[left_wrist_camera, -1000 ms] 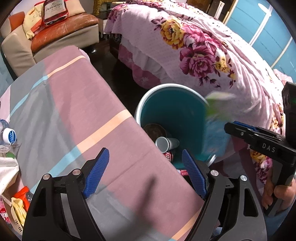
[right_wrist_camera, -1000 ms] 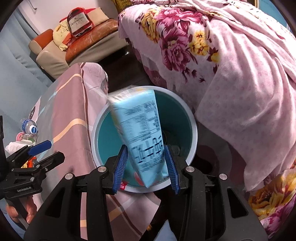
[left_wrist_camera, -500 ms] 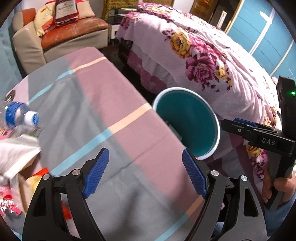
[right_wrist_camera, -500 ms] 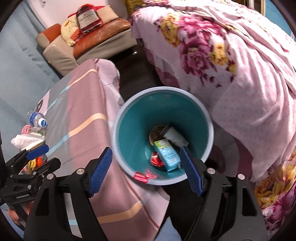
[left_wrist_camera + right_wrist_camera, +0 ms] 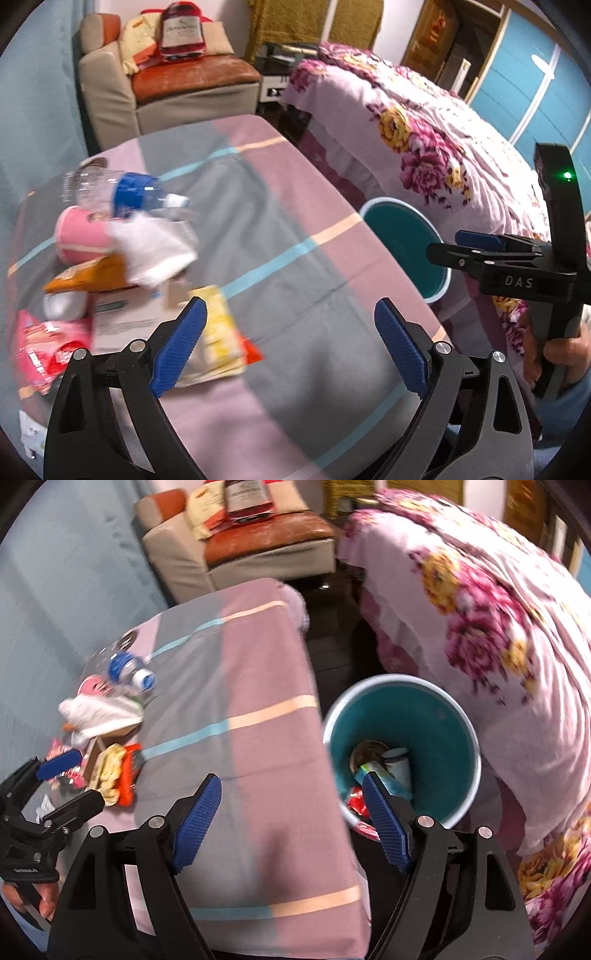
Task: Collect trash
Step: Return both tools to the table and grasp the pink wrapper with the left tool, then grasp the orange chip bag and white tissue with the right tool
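Observation:
A heap of trash lies at the left of the striped table (image 5: pixel 295 258): a clear bottle with a blue label (image 5: pixel 133 192), a pink cup (image 5: pixel 81 236), a white tissue (image 5: pixel 155 251), a yellow packet (image 5: pixel 218 325) and a red wrapper (image 5: pixel 44 347). My left gripper (image 5: pixel 288 314) hovers just right of the heap, its jaws opening with nothing between them. Beside the table stands the teal bin (image 5: pixel 424 716), with a light blue carton (image 5: pixel 395 771) and other trash inside. My right gripper (image 5: pixel 291 786) hangs over the table's edge next to the bin, its jaws opening and empty.
A bed with a pink floral cover (image 5: pixel 498 627) crowds the bin's far side. A beige armchair with an orange seat (image 5: pixel 184 85) stands past the table's far end. Dark floor (image 5: pixel 332 653) runs between table and bed. A hand (image 5: pixel 565 350) grips the right tool.
The right gripper opened and dropped the light blue carton into the bin. Both grippers then swung away from the bin toward the table, and the trash heap came into the left view.

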A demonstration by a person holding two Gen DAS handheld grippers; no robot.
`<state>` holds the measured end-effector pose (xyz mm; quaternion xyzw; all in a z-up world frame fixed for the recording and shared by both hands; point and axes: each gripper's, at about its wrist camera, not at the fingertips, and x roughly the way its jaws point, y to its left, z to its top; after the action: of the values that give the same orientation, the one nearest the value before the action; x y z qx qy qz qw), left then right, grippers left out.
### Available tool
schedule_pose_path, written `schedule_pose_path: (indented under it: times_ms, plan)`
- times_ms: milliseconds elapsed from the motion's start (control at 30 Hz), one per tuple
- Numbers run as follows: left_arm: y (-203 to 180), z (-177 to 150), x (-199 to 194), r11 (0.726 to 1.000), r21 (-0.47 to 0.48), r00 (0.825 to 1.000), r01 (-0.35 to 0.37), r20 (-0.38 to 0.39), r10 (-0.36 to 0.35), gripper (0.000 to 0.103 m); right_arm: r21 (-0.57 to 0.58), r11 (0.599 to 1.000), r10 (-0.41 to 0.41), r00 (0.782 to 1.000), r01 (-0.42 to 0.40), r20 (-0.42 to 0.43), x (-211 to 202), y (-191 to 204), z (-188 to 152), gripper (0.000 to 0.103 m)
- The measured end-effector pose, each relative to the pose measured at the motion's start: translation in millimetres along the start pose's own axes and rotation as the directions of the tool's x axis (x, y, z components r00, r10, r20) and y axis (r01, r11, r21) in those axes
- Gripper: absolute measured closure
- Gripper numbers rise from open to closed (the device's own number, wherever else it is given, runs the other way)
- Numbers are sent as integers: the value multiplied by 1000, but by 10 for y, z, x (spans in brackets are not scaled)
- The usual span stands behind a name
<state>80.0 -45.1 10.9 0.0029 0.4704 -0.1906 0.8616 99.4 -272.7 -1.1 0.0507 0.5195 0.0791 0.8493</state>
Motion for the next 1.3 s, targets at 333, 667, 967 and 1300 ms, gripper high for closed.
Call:
schedule_pose_path:
  times_ms: [333, 667, 967, 1300]
  plan:
    - [1066, -273, -535, 978, -137, 985, -157, 51, 165, 11, -281, 960, 11, 1000, -17, -21, -34, 1144, 222, 27]
    - [2113, -687, -528, 918, -315, 968, -243, -19, 250, 11, -587, 809, 29, 999, -36, -21, 111, 2342, 436, 27]
    - [2446, -813, -313, 911, -390, 990, -137, -17, 142, 44, -726, 683, -5, 993, -80, -115, 649, 3035, 573, 34]
    - [2521, -902, -195, 921, -374, 994, -110, -32, 106, 69, -758, 622, -7, 967, -196, -255, 1082, 3367, 563, 47]
